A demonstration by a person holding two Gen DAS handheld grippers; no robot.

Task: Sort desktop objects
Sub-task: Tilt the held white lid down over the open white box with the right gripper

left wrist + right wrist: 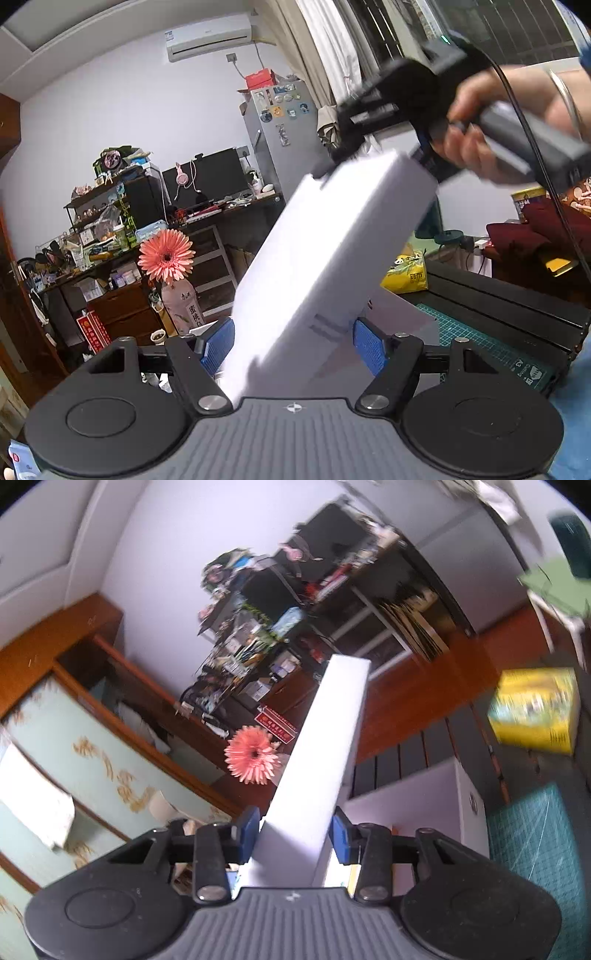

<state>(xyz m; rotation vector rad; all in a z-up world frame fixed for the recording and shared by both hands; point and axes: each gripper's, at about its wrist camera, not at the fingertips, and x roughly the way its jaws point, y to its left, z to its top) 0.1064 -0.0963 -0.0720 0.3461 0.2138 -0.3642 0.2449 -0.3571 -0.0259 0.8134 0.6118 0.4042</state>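
White, matte, long rectangular box [332, 254], held slantwise in the air over the tabletop [491, 295]. Left tongs [293, 345] spread wide, blue ribbed pads [369, 343] standing clear of the box on both sides; lower end of box between them, not pressed. Right tongs [295, 832] closed onto the other end of the same box [321, 746], blue pads [341, 836] against its two long faces; seen from the left camera as a blurred black frame [373, 110] clamped at the box's upper corner, a hand [491, 122] with a metal bangle gripping the handle. Box faces smooth and flat, edges crisp, faint grey print near its lower end. Tabletop dark, slatted, with a green gridded cutting mat [491, 347] lying on it. Second white box [410, 801], squat and wide, resting on the tabletop just below the held one. Yellow glossy pack [535, 709] farther back on the tabletop. Pink daisy-like flower [167, 254] in a pale bottle beyond the tabletop edge.
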